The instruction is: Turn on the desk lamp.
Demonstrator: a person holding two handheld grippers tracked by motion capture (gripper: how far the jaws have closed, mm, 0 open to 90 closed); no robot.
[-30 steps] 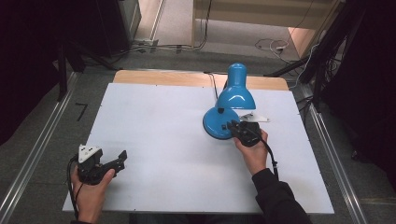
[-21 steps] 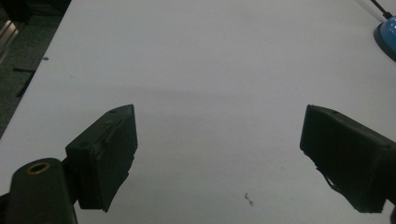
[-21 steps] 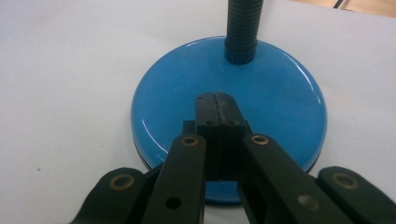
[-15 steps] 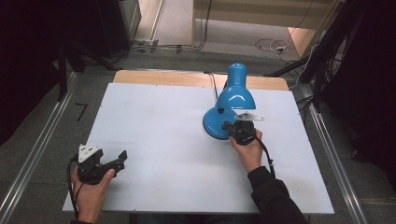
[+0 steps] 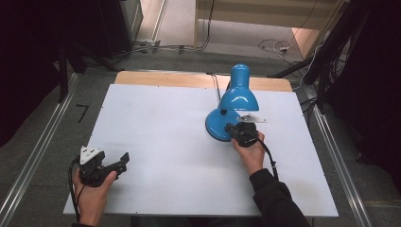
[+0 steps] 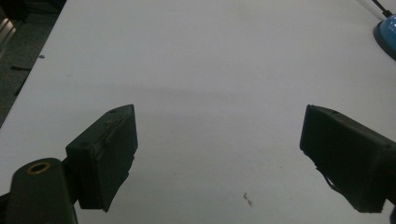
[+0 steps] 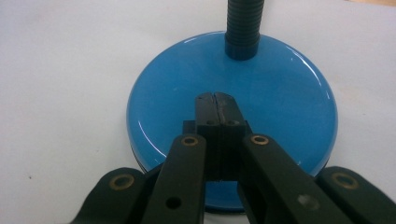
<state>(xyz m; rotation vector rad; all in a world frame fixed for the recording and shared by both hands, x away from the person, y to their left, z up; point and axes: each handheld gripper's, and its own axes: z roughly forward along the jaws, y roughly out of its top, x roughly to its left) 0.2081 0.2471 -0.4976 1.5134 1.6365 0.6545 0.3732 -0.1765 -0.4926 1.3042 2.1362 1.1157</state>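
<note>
A blue desk lamp (image 5: 238, 97) stands at the back right of the white table top (image 5: 165, 118), its shade bent down over its round base (image 5: 213, 126). My right gripper (image 5: 231, 127) rests over the near edge of that base, jaws pressed together with nothing between them. In the right gripper view the shut tips (image 7: 215, 98) lie over the glossy blue base (image 7: 285, 98), above a small black block, with the ribbed black neck (image 7: 242, 28) beyond. At the front left, my left gripper (image 5: 124, 161) is open and holds nothing; its jaws (image 6: 219, 154) stand wide above bare table.
The lamp's black cable (image 5: 216, 87) runs back over the wooden strip (image 5: 165, 78) at the table's far edge. Metal rails (image 5: 33, 156) flank the table. A corner of the lamp base (image 6: 387, 28) shows far off in the left gripper view.
My right hand has edged a little left, further over the lamp base. The left hand has stayed put.
</note>
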